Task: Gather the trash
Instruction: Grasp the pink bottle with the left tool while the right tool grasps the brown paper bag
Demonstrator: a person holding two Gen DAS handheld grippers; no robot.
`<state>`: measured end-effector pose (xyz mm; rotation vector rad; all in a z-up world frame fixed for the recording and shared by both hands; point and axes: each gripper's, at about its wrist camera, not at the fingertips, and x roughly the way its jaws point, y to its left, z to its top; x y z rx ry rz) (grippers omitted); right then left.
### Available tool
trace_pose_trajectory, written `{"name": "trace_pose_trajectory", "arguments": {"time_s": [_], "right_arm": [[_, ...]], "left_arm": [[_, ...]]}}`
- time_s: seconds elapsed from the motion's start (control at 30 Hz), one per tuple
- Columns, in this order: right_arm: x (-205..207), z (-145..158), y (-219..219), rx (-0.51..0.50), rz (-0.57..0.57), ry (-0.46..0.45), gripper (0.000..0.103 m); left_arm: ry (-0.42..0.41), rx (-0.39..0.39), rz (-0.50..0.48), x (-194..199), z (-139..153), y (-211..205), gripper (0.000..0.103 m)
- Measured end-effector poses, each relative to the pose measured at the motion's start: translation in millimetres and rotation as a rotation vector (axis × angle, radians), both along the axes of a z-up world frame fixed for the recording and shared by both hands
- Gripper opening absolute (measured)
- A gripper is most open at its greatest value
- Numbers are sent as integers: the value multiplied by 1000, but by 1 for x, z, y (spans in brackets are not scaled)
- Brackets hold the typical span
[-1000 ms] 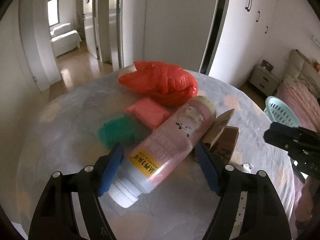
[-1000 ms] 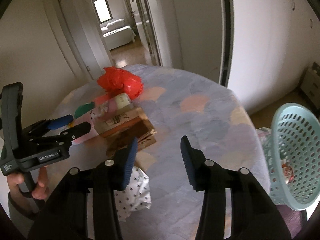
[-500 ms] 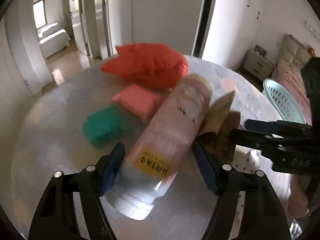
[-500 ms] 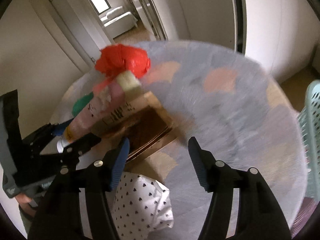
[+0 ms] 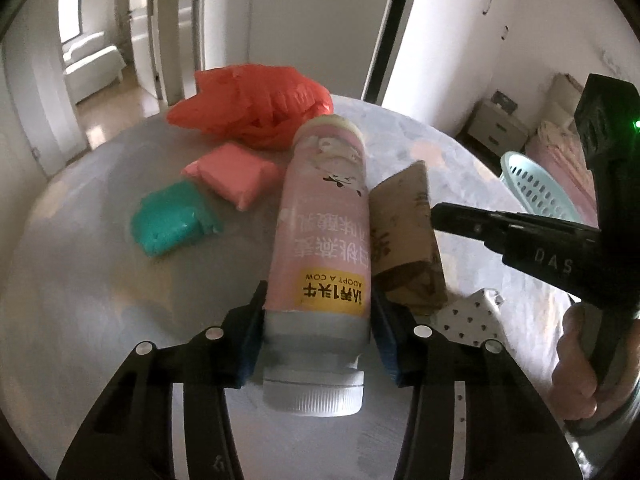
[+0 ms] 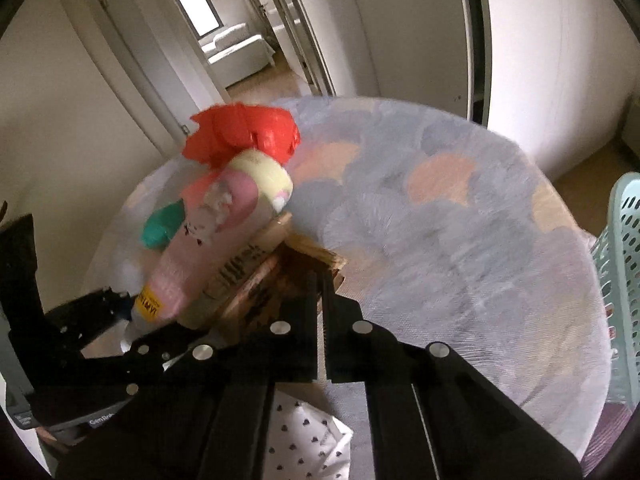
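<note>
Lying beside one brown cardboard box [image 5: 404, 236], one pink bottle [image 5: 324, 240] is being grasped by the left tongs [image 5: 318, 344]; the right tongs [image 6: 322, 280], clenched, are touching this box, near one red bag [image 5: 256, 104].

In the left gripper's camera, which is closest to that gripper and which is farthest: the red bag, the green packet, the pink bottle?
1. Pink bottle: gripped between the left gripper pads.
2. Green packet: farther back, on the left.
3. Red bag: farthest, at the table's far side.
</note>
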<state>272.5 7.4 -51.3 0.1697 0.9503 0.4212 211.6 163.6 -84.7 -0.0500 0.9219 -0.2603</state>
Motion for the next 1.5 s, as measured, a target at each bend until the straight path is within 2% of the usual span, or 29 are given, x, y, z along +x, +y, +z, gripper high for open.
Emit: {"name": "trace_pose_trajectory", "arguments": {"time_s": [0.17, 0.3, 0.43, 0.53, 0.57, 0.6, 0.87, 1.0, 1.03, 1.1, 1.23, 1.3, 1.33, 1.43, 1.5], "right_arm": [[-7, 15, -5, -33, 9, -51, 1], [-3, 21, -12, 22, 5, -38, 1], [-8, 24, -11, 4, 5, -39, 4], [-3, 24, -7, 57, 11, -8, 29], [-4, 25, -7, 59, 7, -7, 46], [-5, 26, -5, 59, 1, -9, 55], [2, 28, 26, 89, 15, 25, 55], [10, 18, 44, 24, -2, 55, 54], [12, 15, 45, 38, -3, 71, 52], [13, 13, 43, 34, -12, 79, 37], [14, 5, 39, 14, -23, 99, 30], [15, 1, 36, 34, -12, 110, 18], [15, 1, 36, 41, -5, 108, 18], [10, 8, 33, 40, 10, 72, 8], [6, 16, 28, 44, 13, 38, 6]], "left_arm": [[-4, -43, 48, -17, 8, 4, 46], [-2, -87, 64, -34, 8, 7, 46], [3, -87, 83, -49, 3, 7, 45], [0, -83, 105, -60, 0, 10, 46], [-1, -78, 109, -62, 1, 11, 46], [-2, -68, 115, -65, 0, 12, 46], [7, -62, 126, -79, -3, 16, 46], [37, -70, 113, -80, -7, 12, 46], [36, -62, 112, -81, -8, 10, 46], [32, -44, 108, -79, -7, 6, 46], [11, -4, 114, -72, 0, 0, 47], [0, 26, 119, -68, 3, -5, 48], [1, 38, 121, -66, 4, -8, 48], [11, 74, 130, -58, 3, -15, 48], [15, 99, 134, -56, 2, -19, 47]]}}
